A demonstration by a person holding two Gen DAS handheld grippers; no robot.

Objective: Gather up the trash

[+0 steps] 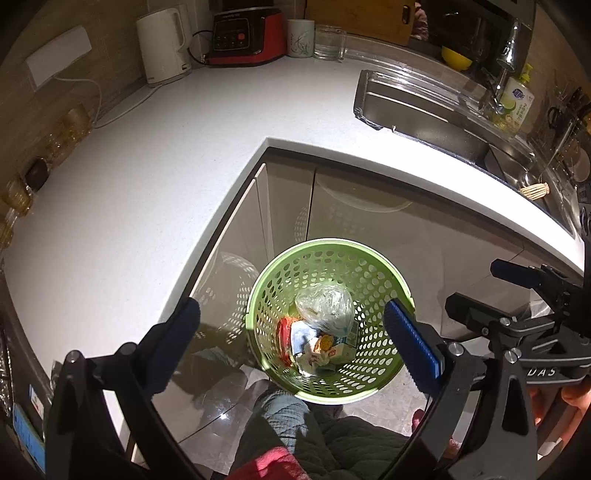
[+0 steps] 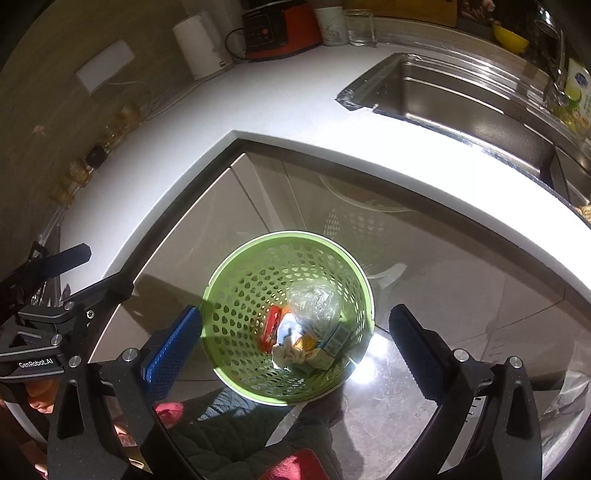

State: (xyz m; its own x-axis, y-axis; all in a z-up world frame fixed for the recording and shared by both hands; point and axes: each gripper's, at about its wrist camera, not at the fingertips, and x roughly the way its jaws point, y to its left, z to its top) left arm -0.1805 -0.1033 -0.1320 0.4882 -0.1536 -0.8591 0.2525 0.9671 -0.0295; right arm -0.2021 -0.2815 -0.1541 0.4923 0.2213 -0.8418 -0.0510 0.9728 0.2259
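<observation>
Left gripper (image 1: 291, 332): jaws spread wide, holding nothing, poised above the green basket (image 1: 384, 376). Right gripper (image 2: 295, 332): likewise released and empty, above the same basket (image 2: 236, 373). Basket: perforated plastic, standing on the glossy floor (image 2: 406, 398) in the inner corner of the counter, just before the cabinet doors (image 1: 369, 206). Contents: crumpled clear plastic bag (image 1: 325, 304), red packet (image 1: 283, 334), small printed carton (image 1: 341, 349), crumpled paper (image 1: 308, 360). Progress, judged: trash appears gathered; no loose litter shows on the white countertop (image 1: 155, 155), so little seems left. Surroundings, from the basket outward: steel sink (image 1: 424, 110) beyond and right; white kettle (image 1: 162, 48), red-and-black appliance (image 1: 247, 33), mug (image 1: 300, 37) and glass (image 1: 330, 41) along the far wall; jars (image 1: 70, 125) at the left.
</observation>
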